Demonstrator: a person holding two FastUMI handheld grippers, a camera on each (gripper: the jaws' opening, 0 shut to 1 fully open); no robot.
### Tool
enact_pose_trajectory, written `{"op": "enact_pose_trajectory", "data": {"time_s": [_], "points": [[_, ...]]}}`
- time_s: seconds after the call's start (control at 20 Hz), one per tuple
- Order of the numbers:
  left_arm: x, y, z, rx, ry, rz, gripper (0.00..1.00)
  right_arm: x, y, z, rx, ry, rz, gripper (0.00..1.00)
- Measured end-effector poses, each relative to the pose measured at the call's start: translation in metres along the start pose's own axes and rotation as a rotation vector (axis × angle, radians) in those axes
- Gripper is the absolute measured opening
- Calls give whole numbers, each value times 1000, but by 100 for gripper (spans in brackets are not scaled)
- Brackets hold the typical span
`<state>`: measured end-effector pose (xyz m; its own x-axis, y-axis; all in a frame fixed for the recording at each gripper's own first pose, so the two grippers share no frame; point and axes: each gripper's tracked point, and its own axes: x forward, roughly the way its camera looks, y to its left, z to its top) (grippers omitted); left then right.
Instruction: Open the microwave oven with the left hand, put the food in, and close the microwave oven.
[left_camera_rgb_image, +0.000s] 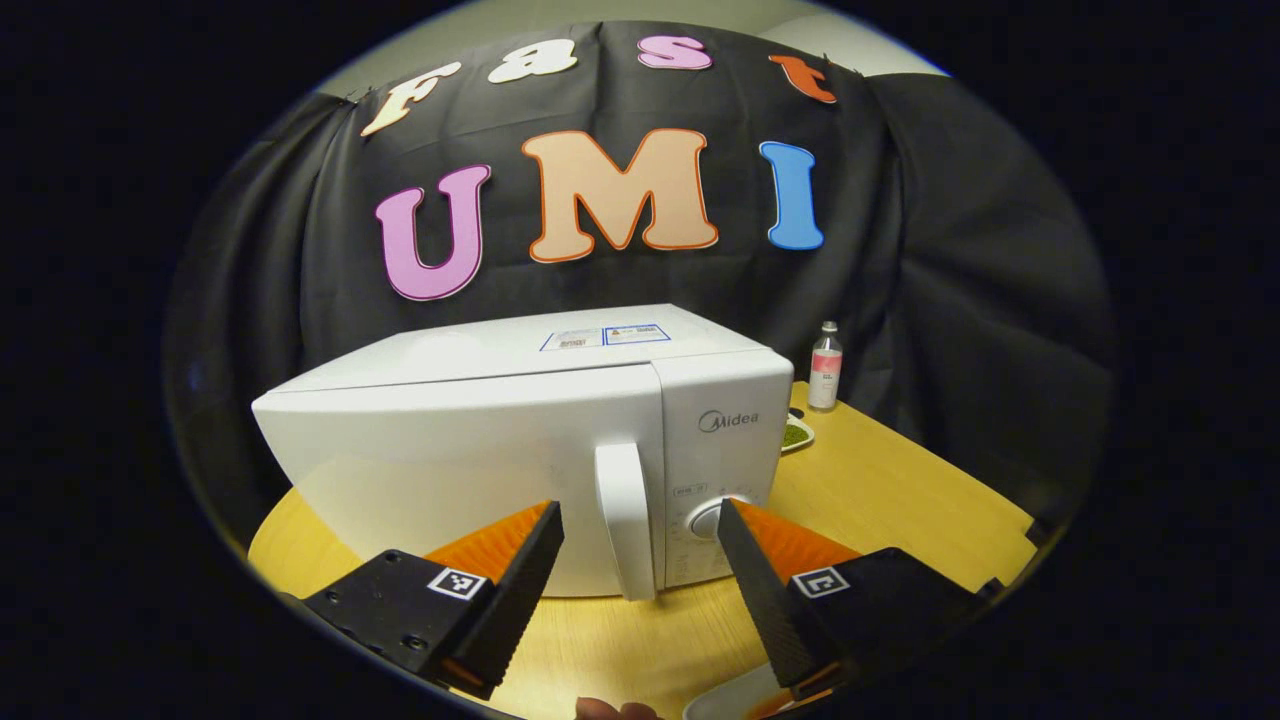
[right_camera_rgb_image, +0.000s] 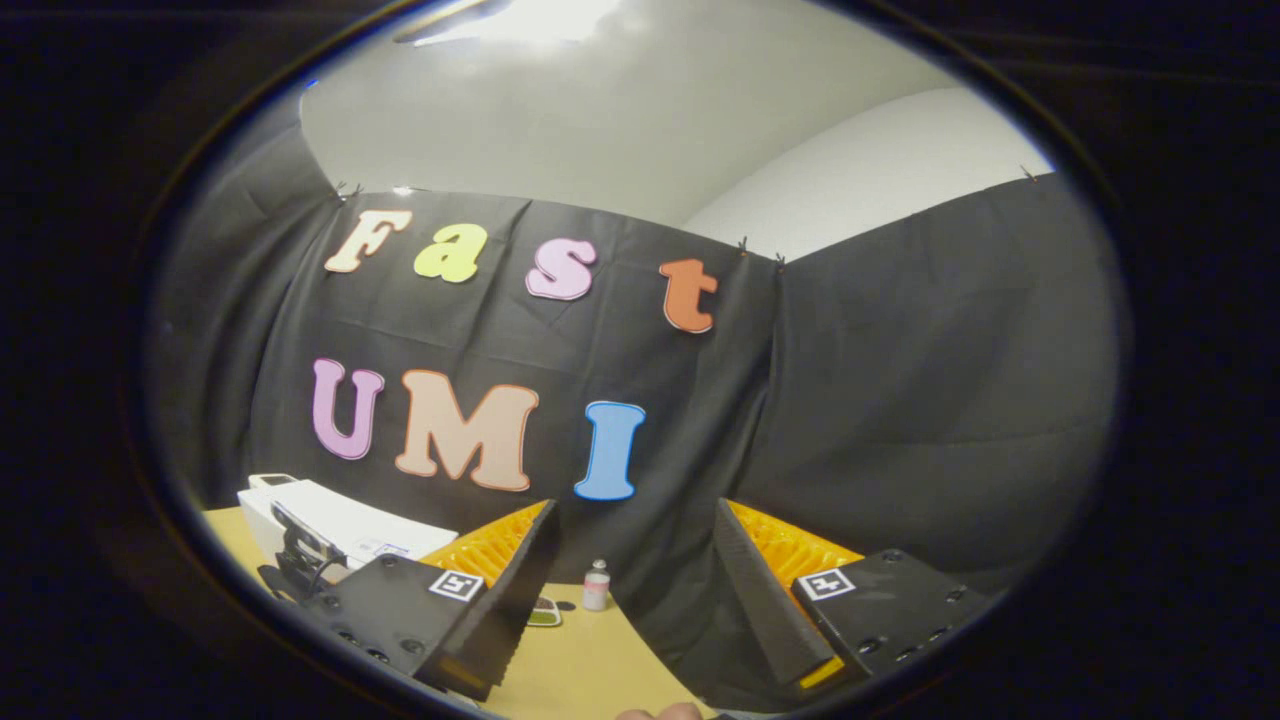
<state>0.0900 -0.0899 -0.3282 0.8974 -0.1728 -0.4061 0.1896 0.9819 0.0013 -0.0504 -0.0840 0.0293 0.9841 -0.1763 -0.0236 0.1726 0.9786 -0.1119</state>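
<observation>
the left tongs (left_camera_rgb_image: 640, 545) gape wide, just short of the white boxy microwave oven (left_camera_rgb_image: 520, 440) on the counter (left_camera_rgb_image: 900, 500); its stiff upright door handle (left_camera_rgb_image: 628, 520) stands dead ahead between them, the place to grip. right tongs (right_camera_rgb_image: 635, 560) wide, empty.

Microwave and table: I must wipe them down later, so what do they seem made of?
Microwave: seemingly painted metal or plastic, white, smooth, with soft glare. Table: probably wood-look laminate, yellowish, faint grain, matte.

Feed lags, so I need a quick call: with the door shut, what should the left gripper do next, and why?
Probably ease the left gripper forward onto the handle. The microwave door is closed, the fingers are open, and the handle sits between them but farther off.
</observation>
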Motion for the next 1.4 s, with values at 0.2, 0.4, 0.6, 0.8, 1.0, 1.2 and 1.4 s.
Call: {"op": "enact_pose_trajectory", "data": {"time_s": [0.2, 0.4, 0.6, 0.8, 1.0, 1.2, 1.4], "points": [[9, 1, -7, -31, 25, 2, 94, -1, -11, 0, -24, 0, -25, 97], [13, 4, -7, -24, 28, 17, 80, -1, -15, -1, -13, 12, -32, 97], [17, 6, -11, -25, 43, 29, 68, 2, -20, 5, -14, -4, -38, 96], [14, 7, -17, -34, 76, 27, 29, 4, -22, 6, -22, -8, -39, 96], [18, 5, -18, -17, 76, 16, 18, 5, -23, 5, -21, -5, -35, 96], [18, 4, -18, -31, 100, -13, 5, 3, -24, 5, -18, -6, -30, 96], [17, 4, -18, -22, 110, -7, 1, 0, -23, 7, -19, -8, -20, 96]]}}
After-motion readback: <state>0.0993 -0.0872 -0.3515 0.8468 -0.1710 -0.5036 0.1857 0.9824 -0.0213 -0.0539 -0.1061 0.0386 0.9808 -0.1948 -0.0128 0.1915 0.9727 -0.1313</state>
